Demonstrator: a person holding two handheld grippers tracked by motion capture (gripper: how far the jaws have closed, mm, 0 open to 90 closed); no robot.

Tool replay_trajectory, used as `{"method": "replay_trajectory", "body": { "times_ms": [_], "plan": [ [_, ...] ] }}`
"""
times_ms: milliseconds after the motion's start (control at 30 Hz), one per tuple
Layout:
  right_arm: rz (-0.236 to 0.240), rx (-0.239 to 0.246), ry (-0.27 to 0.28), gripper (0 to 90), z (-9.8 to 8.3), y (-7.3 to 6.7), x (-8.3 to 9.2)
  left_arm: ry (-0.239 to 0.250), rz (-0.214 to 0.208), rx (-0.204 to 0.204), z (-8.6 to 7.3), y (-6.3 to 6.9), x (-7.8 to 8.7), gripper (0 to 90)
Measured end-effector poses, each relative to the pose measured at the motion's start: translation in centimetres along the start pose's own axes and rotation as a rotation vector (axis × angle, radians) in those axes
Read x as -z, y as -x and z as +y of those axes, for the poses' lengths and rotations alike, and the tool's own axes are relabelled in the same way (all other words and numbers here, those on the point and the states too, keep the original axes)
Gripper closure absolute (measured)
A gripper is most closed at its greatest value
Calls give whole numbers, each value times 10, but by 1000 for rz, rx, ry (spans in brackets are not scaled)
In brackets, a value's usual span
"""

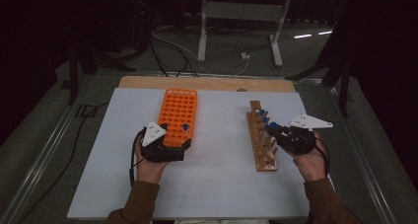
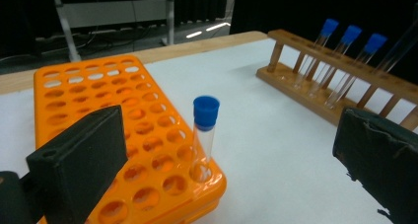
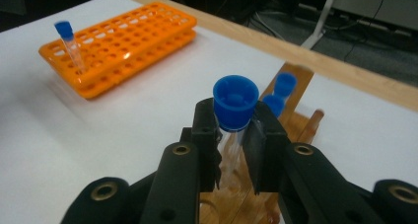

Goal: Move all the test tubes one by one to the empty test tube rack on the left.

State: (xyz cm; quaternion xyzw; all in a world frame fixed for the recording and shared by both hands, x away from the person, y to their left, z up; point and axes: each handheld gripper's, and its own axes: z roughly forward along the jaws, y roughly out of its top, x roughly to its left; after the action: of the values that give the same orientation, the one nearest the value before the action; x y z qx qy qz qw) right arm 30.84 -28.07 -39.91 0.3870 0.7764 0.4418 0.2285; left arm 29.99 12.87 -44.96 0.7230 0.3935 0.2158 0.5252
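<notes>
— What was the right gripper (image 3: 236, 150) doing?

— Its two black jaws were pinched on a clear test tube with a blue cap (image 3: 235, 101), just under the cap. In the right gripper view the tube stood upright between the pads, above the wooden rack (image 3: 291, 130). From above, that gripper (image 1: 274, 130) sat at the rack's right side, over its row of tubes.

— And the rack itself?

— It lay on the white table top (image 1: 217, 165), right of centre, with other blue-capped tubes (image 2: 351, 35) standing in it.

— The left gripper (image 2: 231, 155)?

— Spread wide, pinching nothing. It rested at the near end of the orange rack (image 1: 178, 116) — one jaw over the rack's holes, the other out over the bare table.

— Anything in the orange rack?

— One capped tube (image 2: 205, 130), upright in a hole near the corner, between the open jaws but touched by neither.
</notes>
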Motion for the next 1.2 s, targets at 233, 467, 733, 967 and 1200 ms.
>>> {"method": "replay_trajectory", "body": {
  "times_ms": [233, 467, 733, 967, 1200],
  "plan": [
    [19, 24, 19, 767, 16, -7, 4, 17, -15, -25, 9, 9, 2, 13],
    [56, 42, 11, 766, 24, -18, -5, 16, -30, -41, 13, 16, 0, 15],
    [98, 43, 5, 766, 28, -30, -18, 20, -46, -45, 15, 22, -5, 16],
    [135, 55, 6, 765, 34, -44, -28, 23, -55, -58, 18, 30, -7, 16],
    [170, 70, 3, 765, 41, -59, -37, 25, -78, -78, 20, 37, -9, 56]
  ]
}}
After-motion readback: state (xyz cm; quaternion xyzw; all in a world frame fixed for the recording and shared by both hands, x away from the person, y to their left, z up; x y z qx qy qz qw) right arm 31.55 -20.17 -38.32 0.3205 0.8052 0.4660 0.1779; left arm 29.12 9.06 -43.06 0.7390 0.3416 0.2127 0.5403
